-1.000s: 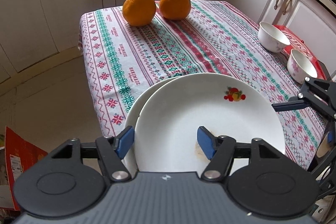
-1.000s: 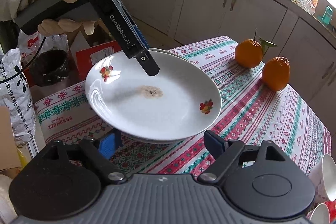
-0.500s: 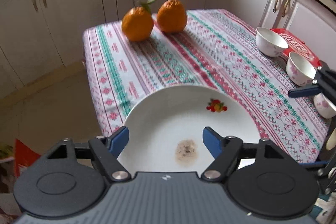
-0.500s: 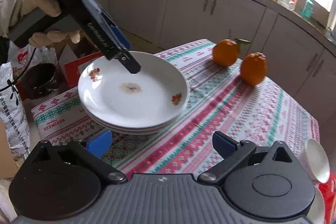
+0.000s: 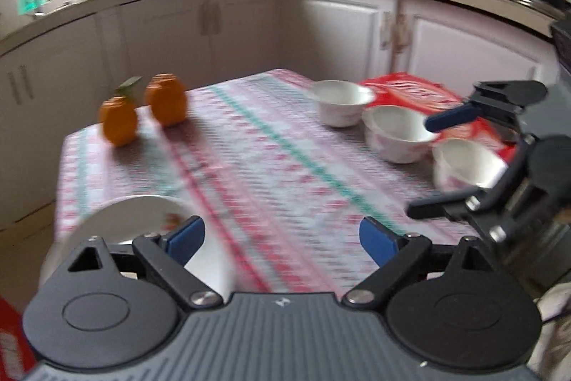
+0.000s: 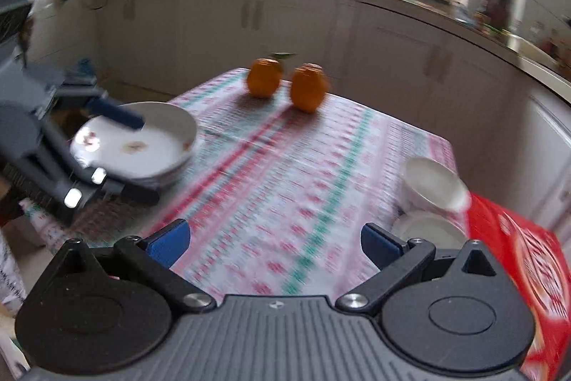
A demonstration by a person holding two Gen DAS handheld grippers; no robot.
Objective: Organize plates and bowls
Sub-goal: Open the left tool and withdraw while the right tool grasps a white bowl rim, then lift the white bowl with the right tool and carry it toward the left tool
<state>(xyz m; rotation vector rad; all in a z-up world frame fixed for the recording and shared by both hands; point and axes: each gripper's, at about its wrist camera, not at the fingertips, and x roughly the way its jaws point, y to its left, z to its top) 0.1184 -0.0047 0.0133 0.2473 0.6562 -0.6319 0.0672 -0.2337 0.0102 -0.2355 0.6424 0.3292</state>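
Observation:
A stack of white plates (image 6: 142, 145) with fruit prints sits at the table's near left corner; it also shows in the left wrist view (image 5: 135, 220). My left gripper (image 5: 282, 238) is open and empty, just above and right of the stack. Three white bowls (image 5: 396, 131) stand in a row on the right side by a red box. My right gripper (image 6: 274, 241) is open and empty above the tablecloth, with two bowls (image 6: 431, 188) to its right. Both views are motion-blurred.
Two oranges (image 5: 142, 113) sit at the far left of the patterned tablecloth (image 5: 267, 159). A red box (image 6: 524, 274) lies at the right edge behind the bowls. White kitchen cabinets (image 5: 357, 27) surround the table.
My left gripper has let go of the top plate, now on the stack, and has lifted and swung right. My right gripper has pulled back and turned right, toward the bowls.

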